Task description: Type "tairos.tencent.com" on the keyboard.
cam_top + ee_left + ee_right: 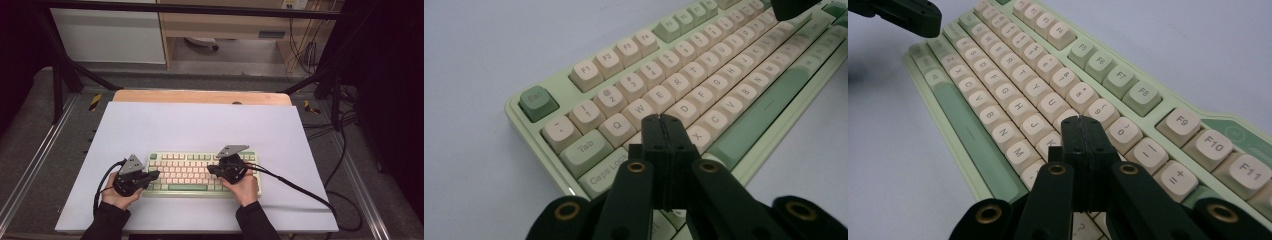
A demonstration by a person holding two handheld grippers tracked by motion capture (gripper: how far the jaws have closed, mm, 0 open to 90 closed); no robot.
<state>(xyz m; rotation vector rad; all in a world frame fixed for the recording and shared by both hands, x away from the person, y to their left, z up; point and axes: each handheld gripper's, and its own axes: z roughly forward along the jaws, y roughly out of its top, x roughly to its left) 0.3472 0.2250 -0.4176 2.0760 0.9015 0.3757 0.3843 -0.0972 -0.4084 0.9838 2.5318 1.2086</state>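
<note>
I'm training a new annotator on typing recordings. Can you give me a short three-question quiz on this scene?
1. True or false: the jaws of the left gripper are spread wide apart.
2. Multiple choice: the tip of the right gripper is over which part of the keyboard? A) the Esc corner B) the letter and punctuation keys on its right half C) the white mat beyond it
3. Fill in: the wide key along the keyboard's near edge, the space bar, is coloured ____.

Key: 1 false, both jaws are pressed together. 2 B. 3 green.
</note>
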